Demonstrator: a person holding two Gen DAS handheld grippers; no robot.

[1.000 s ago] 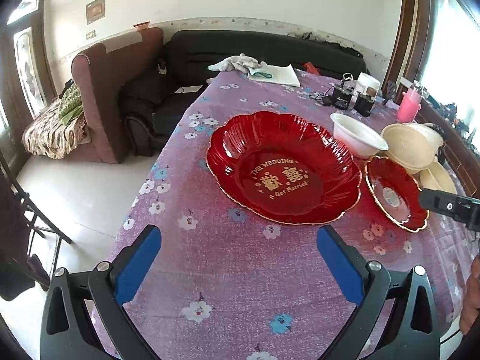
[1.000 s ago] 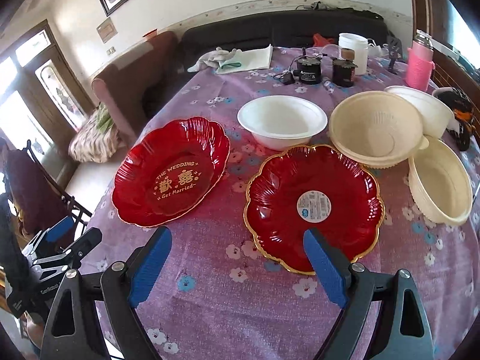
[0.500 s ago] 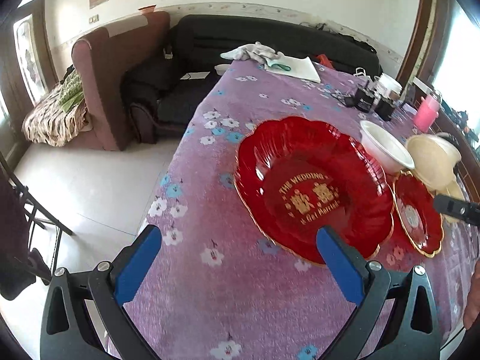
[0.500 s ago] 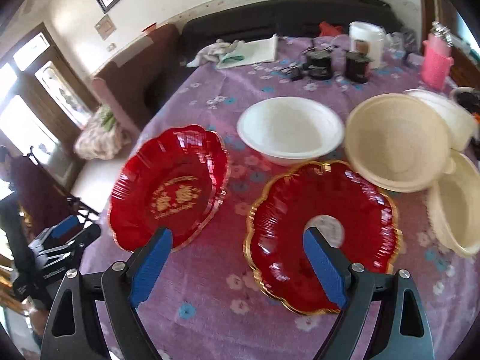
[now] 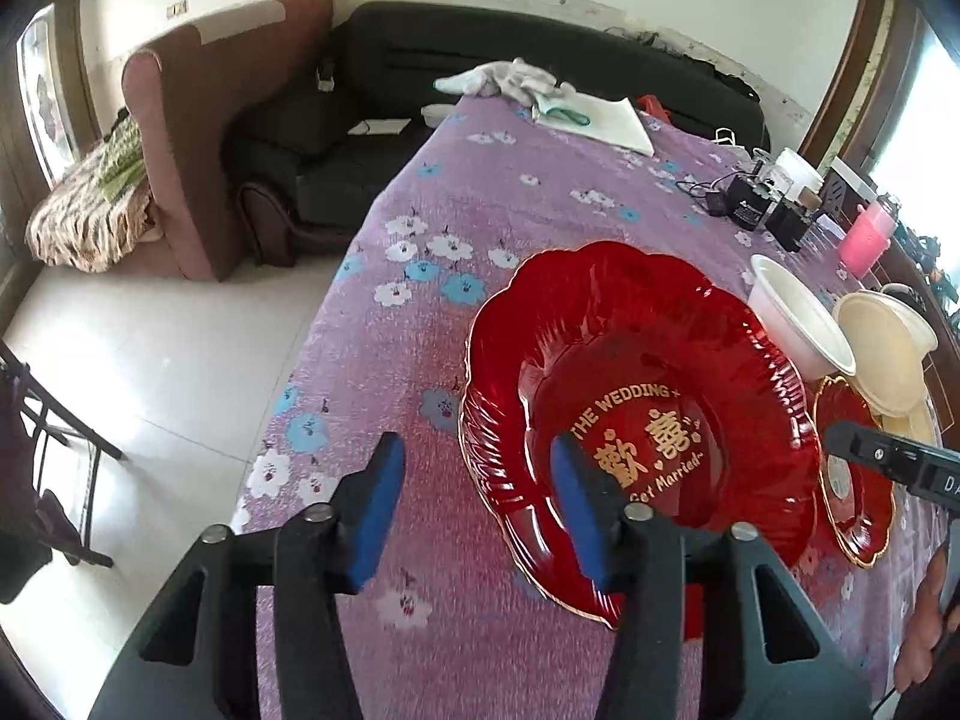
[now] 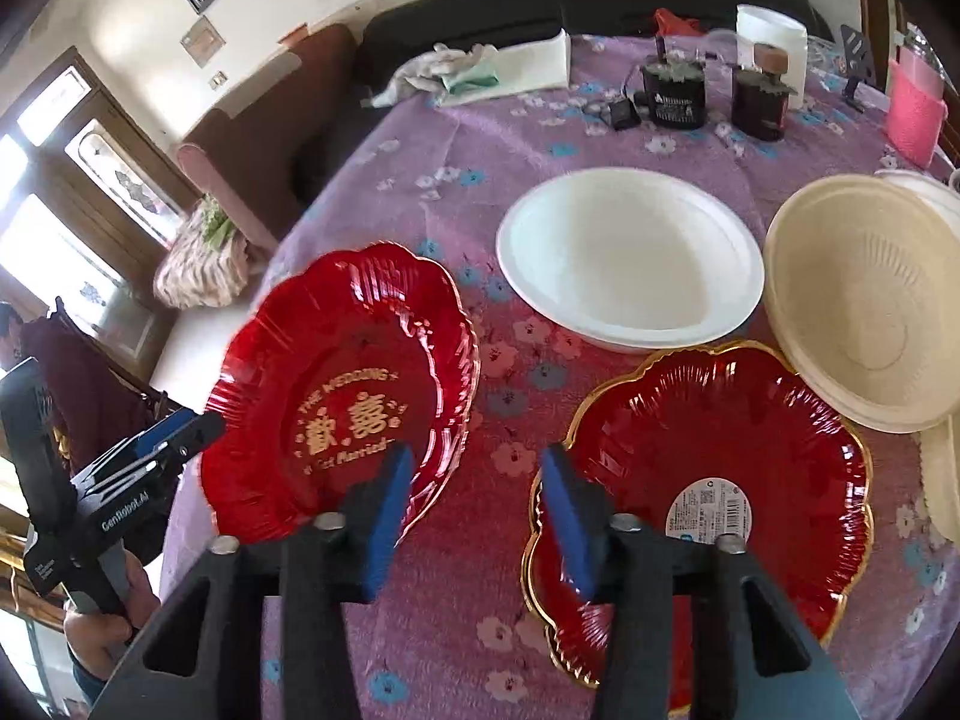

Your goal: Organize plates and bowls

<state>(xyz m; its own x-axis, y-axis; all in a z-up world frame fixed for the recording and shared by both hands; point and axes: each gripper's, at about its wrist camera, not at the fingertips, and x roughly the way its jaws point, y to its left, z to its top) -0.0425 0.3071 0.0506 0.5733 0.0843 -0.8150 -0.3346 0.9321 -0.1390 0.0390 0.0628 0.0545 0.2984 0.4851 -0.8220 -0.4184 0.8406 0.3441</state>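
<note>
Plates first: the wedding plate (image 5: 648,420) lies on the counter (image 5: 480,192) with its near rim between the left tool (image 5: 477,510) pads, which stand apart, gripping nothing. The right tool (image 6: 477,516), also parted, straddles the near-left rim of the labelled red plate (image 6: 720,468). Both seem set to pinch; next, close squarely on each rim before lifting.
</note>
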